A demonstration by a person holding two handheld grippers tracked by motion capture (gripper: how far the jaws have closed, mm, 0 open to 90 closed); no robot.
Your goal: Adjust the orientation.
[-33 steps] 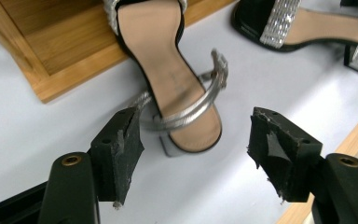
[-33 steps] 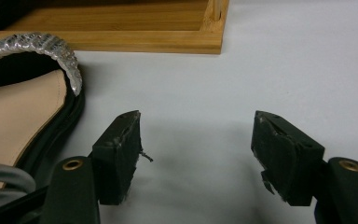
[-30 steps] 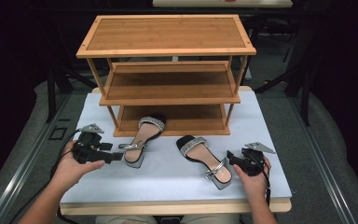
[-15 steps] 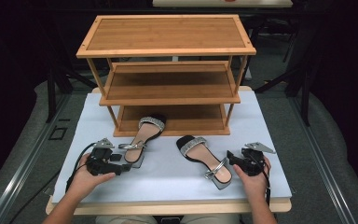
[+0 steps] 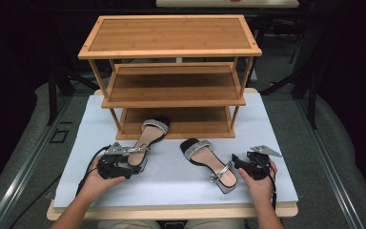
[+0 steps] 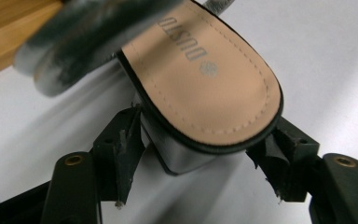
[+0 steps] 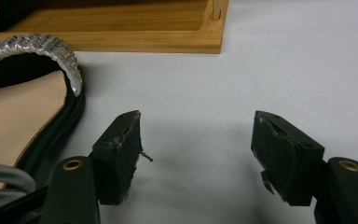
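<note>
Two black heeled sandals with tan insoles and glittery silver straps lie on the white table top. The left sandal has its toe on the rack's bottom shelf and its heel toward me. My left gripper is open, its jaws either side of that heel's block without clamping it. The right sandal lies flat, with its heel near my right gripper. The right gripper is open with bare table between its jaws, and that sandal lies just left of them.
A three-tier bamboo shoe rack stands at the back of the white table. Its bottom shelf lies just beyond the right gripper. The table's front edge is close to both hands.
My left gripper has moved right and forward from the table's left side until its jaws straddle the left sandal's heel. The right gripper and both sandals have stayed put.
</note>
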